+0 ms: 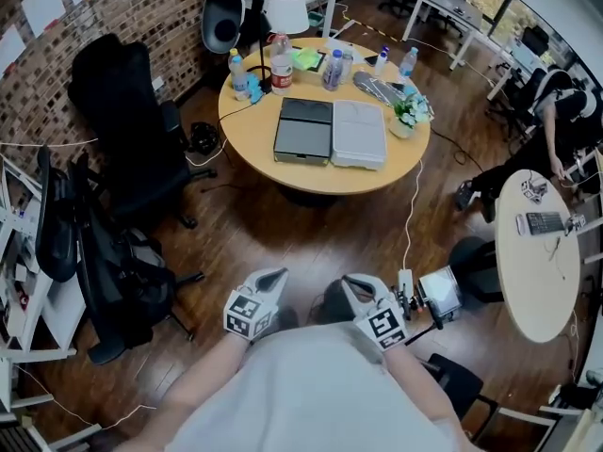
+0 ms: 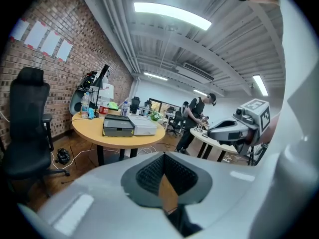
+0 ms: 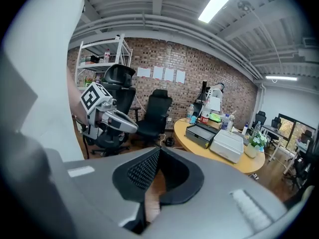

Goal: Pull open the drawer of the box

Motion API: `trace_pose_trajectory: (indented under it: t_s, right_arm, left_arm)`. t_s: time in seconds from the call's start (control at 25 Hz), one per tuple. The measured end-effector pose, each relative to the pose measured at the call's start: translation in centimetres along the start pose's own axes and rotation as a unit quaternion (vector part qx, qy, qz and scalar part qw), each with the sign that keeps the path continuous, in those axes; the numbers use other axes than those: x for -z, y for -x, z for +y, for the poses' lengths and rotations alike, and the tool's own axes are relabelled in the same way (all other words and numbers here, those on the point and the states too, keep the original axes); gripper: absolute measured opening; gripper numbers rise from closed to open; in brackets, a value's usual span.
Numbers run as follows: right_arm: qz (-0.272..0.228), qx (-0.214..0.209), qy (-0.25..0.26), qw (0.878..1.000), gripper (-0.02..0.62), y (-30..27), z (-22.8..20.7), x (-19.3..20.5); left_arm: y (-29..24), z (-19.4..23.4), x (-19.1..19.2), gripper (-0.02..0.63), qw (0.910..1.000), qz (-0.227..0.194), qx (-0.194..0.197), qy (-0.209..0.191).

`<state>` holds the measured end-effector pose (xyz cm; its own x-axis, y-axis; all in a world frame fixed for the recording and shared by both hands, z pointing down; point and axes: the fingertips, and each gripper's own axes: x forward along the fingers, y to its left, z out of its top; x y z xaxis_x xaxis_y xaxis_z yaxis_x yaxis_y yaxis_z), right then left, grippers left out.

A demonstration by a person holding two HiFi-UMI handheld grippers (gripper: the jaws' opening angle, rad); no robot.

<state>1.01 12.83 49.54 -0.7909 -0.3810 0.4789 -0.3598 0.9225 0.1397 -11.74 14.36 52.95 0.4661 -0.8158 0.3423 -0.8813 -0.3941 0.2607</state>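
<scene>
**A:** Why were we holding both claws so close to our body?

**B:** We stood well back from the work. The left claw (image 1: 268,281) and the right claw (image 1: 356,285) hung in front of our chest, both clenched on nothing. Each one's own view showed only wooden floor (image 1: 283,234) through the slit below the meeting pads.

**A:** And the dark box (image 1: 303,130)?

**B:** It sat far ahead on the round counter (image 1: 254,163), touching a pale box (image 1: 359,134) on its right. Its drawer (image 2: 117,131) faced us and looked fully in, so we judged the pull hadn't begun. We would have had to walk up before either claw could reach the front.

**A:** What else was on that counter?

**B:** Bottles (image 1: 281,64) stood along the far edge and a small potted plant (image 1: 409,113) by the pale box, none of them in front of the drawer.

**A:** And the room?

**B:** It had a brick wall (image 1: 141,8), black office chairs (image 1: 132,130) to our left, and a second counter (image 1: 537,252) to our right where a person (image 1: 556,121) bent over.
</scene>
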Motion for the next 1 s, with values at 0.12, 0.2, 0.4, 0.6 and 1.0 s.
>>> trace_pose_trajectory:
  t_s: [0.12,0.2,0.4,0.6,1.0]
  right_arm:
    - [0.005,0.002,-0.006,1.000,0.002,-0.8,-0.7,0.6]
    - [0.002,0.001,-0.012,1.000,0.002,-1.6,-1.5,0.8]
    - [-0.006,-0.010,-0.022,1.000,0.002,-4.0,-3.9,0.8]
    - [-0.012,-0.026,-0.015,0.999,0.002,-7.1,-7.4,0.2]
    - [-0.020,-0.070,0.021,0.997,0.002,-11.8,-14.1,-1.8]
  left_arm:
    - [-0.8,0.3,-0.4,0.005,0.9999,0.008,0.007,-0.010]
    - [-1.4,0.8,-0.8,0.005,0.9997,0.015,0.008,-0.017]
    - [-3.6,2.7,-1.9,0.005,0.9987,0.037,0.000,-0.036]
    - [-6.1,5.3,-4.0,0.005,0.9978,0.051,-0.011,-0.042]
    - [-12.1,9.0,-9.5,0.005,0.9949,0.050,-0.043,-0.077]
